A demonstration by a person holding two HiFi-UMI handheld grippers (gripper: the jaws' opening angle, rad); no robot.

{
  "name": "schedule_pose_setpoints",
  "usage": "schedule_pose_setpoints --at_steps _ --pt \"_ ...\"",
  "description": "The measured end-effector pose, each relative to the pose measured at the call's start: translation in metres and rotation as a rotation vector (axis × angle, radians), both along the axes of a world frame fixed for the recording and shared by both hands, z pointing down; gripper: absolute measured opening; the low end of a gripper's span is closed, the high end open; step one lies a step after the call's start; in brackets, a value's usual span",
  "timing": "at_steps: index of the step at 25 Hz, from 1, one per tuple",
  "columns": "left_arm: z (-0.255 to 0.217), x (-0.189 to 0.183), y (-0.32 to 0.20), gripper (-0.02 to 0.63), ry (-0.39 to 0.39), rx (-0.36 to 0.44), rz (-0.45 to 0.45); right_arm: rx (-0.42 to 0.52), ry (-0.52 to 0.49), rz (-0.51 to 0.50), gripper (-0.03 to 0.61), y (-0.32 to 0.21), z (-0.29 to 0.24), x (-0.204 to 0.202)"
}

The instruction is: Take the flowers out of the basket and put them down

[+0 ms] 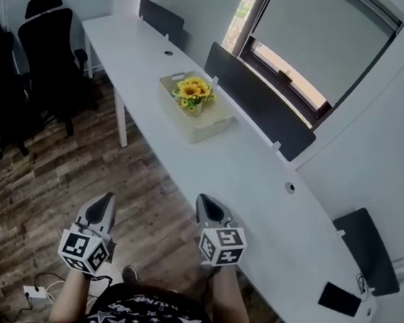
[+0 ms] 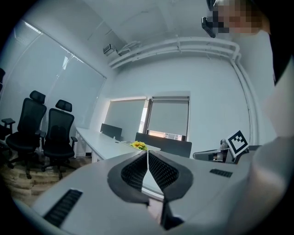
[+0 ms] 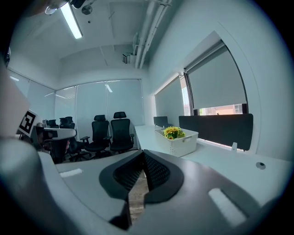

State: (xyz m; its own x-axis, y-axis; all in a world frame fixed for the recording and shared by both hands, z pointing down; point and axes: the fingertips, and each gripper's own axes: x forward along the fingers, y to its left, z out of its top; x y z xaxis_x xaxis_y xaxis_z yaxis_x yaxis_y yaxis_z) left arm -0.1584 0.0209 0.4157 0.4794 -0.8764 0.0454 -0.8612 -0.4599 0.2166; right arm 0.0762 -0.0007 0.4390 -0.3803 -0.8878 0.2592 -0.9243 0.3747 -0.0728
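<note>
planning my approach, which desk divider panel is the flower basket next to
The long middle dark divider panel, under the window; the cream basket of yellow flowers sits by its far end.

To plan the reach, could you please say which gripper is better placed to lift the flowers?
Probably the right gripper: it hangs by the table edge, nearer the basket of flowers; the left gripper is out over the floor.

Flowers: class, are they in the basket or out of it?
In: the flowers stand inside the basket on the table.
</note>
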Motion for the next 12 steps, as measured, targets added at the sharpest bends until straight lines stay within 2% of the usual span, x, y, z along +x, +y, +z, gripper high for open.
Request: schedule_pose_setpoints --at_steps 6,12 --pt "0.002 -0.048 -0.025 0.017 0.02 -0.007 0.012 0.013 0.038 0.02 0.003 -0.023 -0.009 -0.043" --pt "0.011 -0.074 -0.041 0.017 0.022 -0.02 0.036 -0.004 0.053 0.057 0.003 -0.032 0.0 -0.064"
